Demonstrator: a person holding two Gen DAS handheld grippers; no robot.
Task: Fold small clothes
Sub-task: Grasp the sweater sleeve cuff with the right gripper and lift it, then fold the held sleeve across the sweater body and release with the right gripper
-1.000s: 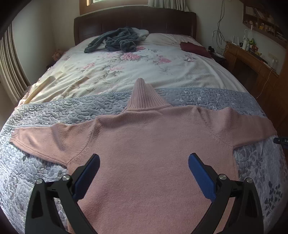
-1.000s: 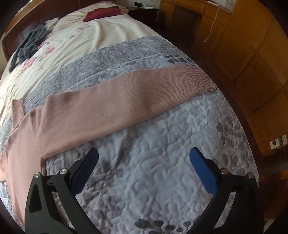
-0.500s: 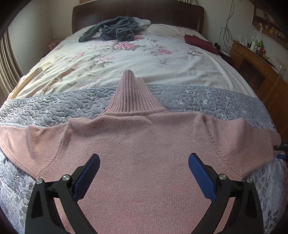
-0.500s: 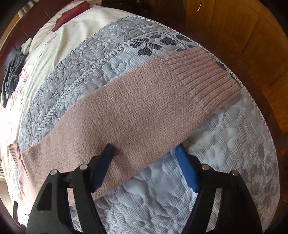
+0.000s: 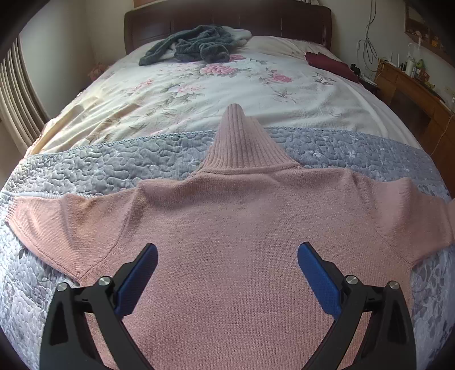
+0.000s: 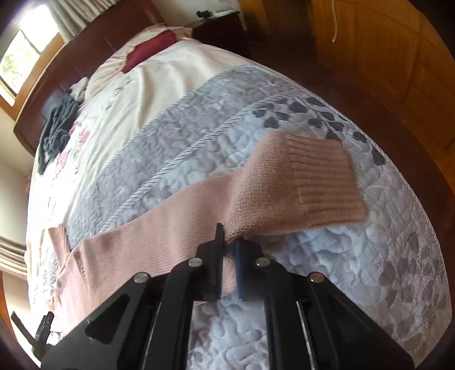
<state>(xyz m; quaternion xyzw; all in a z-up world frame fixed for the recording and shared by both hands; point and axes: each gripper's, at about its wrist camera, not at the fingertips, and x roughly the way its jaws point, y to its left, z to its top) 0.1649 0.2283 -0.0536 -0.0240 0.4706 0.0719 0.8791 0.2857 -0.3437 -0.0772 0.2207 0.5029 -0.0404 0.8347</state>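
Note:
A pink turtleneck sweater (image 5: pixel 227 227) lies flat on the grey quilt (image 5: pixel 113 168), collar pointing toward the headboard, both sleeves spread sideways. My left gripper (image 5: pixel 227 253) hovers open over the sweater's chest, nothing between its blue pads. In the right wrist view, my right gripper (image 6: pixel 227 242) is shut on the sweater's right sleeve (image 6: pixel 298 185) a little behind the ribbed cuff, which is lifted off the quilt (image 6: pixel 355 270) and bunched. The left gripper (image 6: pixel 42 327) shows as a dark shape at that view's lower left edge.
A dark grey garment (image 5: pixel 196 47) and a maroon cloth (image 5: pixel 330 64) lie near the wooden headboard (image 5: pixel 227 17) on the floral bedspread (image 5: pixel 213 94). A wooden desk with clutter (image 5: pixel 412 82) stands to the right; wooden wardrobe panels (image 6: pixel 384 57) flank the bed.
My right gripper came down on the sleeve near the cuff, closed on it and raised it. The left gripper shifted slightly nearer the collar and stayed open.

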